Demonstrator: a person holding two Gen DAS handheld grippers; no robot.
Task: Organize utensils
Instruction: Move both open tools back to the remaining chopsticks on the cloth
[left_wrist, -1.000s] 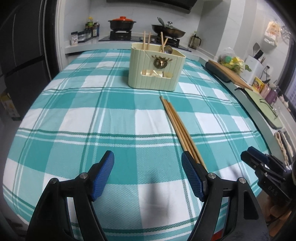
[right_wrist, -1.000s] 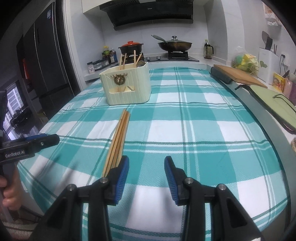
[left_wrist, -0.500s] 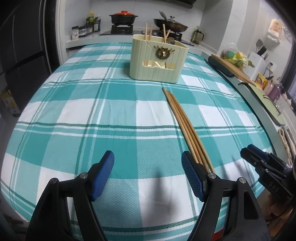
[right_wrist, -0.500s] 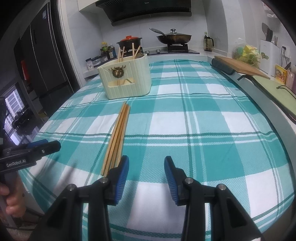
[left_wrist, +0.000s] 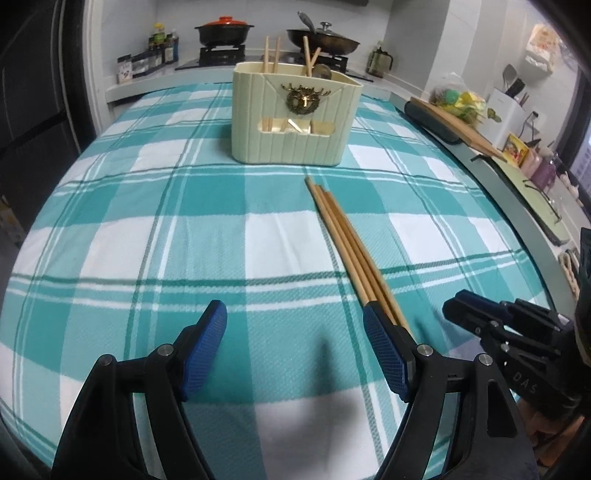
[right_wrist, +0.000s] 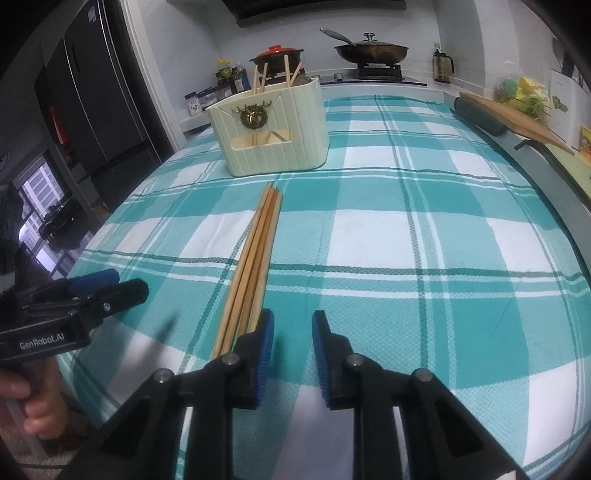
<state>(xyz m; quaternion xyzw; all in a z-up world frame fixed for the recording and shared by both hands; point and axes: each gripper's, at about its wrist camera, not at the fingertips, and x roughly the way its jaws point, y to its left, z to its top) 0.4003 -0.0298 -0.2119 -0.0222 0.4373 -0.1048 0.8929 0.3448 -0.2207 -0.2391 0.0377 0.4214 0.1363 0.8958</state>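
Several wooden chopsticks (left_wrist: 351, 247) lie side by side on the teal checked tablecloth (left_wrist: 184, 236), also in the right wrist view (right_wrist: 255, 262). A cream utensil holder (left_wrist: 295, 118) with a deer emblem stands beyond them and holds a few chopsticks; it also shows in the right wrist view (right_wrist: 269, 129). My left gripper (left_wrist: 293, 328) is open wide and empty, its right finger beside the chopsticks' near ends. My right gripper (right_wrist: 292, 332) is partly open and empty, just right of the chopsticks' near ends.
A stove with a red-lidded pot (left_wrist: 224, 31) and a wok (left_wrist: 323, 38) stands behind the table. A cutting board (right_wrist: 513, 118) and green mat (left_wrist: 535, 199) lie on the counter at right. A dark fridge (right_wrist: 92, 103) stands at left.
Both grippers have moved forward toward the chopsticks and the holder, which now look larger. Neither gripper's opening has changed.
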